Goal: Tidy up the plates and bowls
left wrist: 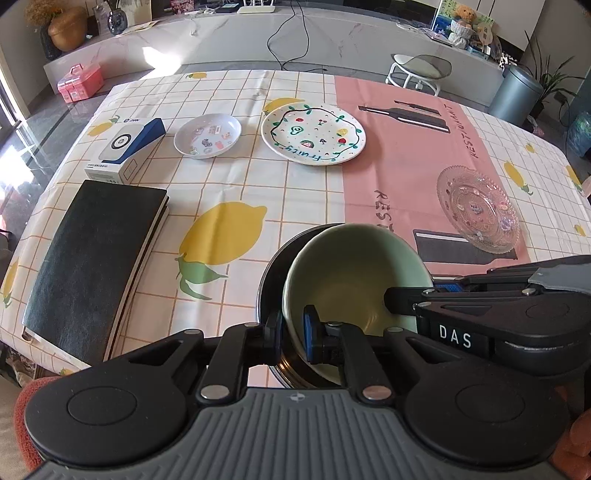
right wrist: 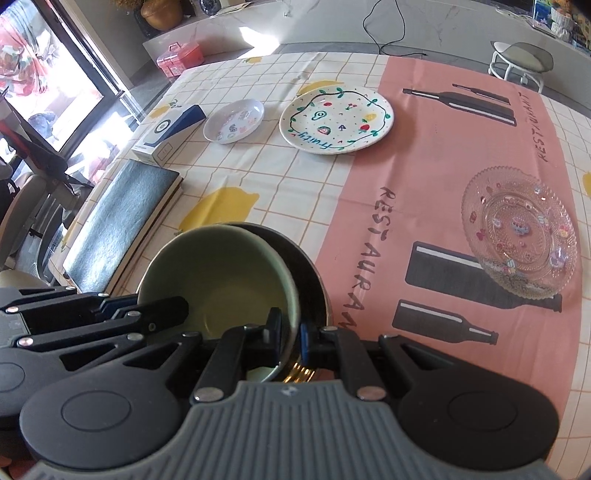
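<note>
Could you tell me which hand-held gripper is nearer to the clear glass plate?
Right. The right hand-held gripper pinches the green bowl's rim nearer the glass plate; the left hand-held gripper grips its far rim.

This is a home, a living and dining room. A table point(left wrist: 229, 192) wears a lemon-print tablecloth point(left wrist: 310, 92). Beyond its far edge runs a long marble ledge point(left wrist: 236, 40) with vases point(left wrist: 117, 20), a teddy bear point(left wrist: 464, 14) and cables point(left wrist: 291, 37). A stool point(left wrist: 415, 72), a bin point(left wrist: 515, 94) and a houseplant point(left wrist: 550, 79) stand by the far right corner.

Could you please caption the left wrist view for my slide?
Both grippers, left and right, clamp the pale green ceramic bowl tilted inside a black bowl.
</note>
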Demonstrator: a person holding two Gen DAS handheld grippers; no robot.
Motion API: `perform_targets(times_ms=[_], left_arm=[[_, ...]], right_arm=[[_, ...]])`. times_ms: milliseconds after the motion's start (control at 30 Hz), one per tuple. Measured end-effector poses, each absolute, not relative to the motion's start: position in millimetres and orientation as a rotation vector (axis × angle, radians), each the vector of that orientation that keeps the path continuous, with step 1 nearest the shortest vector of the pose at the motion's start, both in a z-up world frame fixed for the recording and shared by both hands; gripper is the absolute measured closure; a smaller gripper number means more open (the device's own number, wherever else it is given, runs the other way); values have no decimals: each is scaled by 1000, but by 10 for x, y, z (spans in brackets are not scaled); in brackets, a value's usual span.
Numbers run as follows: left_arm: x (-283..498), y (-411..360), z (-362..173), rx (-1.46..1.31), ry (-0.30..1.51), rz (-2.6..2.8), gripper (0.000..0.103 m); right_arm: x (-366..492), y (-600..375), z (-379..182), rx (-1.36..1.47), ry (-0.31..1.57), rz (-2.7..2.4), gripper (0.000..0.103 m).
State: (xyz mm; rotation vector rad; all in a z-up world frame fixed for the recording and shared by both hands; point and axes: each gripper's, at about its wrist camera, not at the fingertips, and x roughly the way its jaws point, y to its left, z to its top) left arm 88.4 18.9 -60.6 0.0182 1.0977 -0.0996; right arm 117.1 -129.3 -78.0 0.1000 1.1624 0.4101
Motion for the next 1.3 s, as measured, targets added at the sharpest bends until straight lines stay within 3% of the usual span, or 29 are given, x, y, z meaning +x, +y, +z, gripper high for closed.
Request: perform_targets(times_ms=[400,533,700,867,1133,1300], left_arm=[[979,128,-491,167,1101,-153,87],[940,212,-409,101,1083,-180,73],[895,337,-315,41,1040,-171,66],[843,501,-218,-59,984,-152,50],[712,766,-218,-263,899,-105,31],[591,923,-403,-422,876,-63,22]], right_arm=[[1276,-1202,-762,9,1155,413,93],[1265,-1205,-750,17,1152,421,90],[1264,-1219,-665,33,1141,432,84],[1251,-1227,-554,39,1115,441,78],[1180,-1333,-290,75,992,421,63],[1059,-1505,-319,168,959,360,40]])
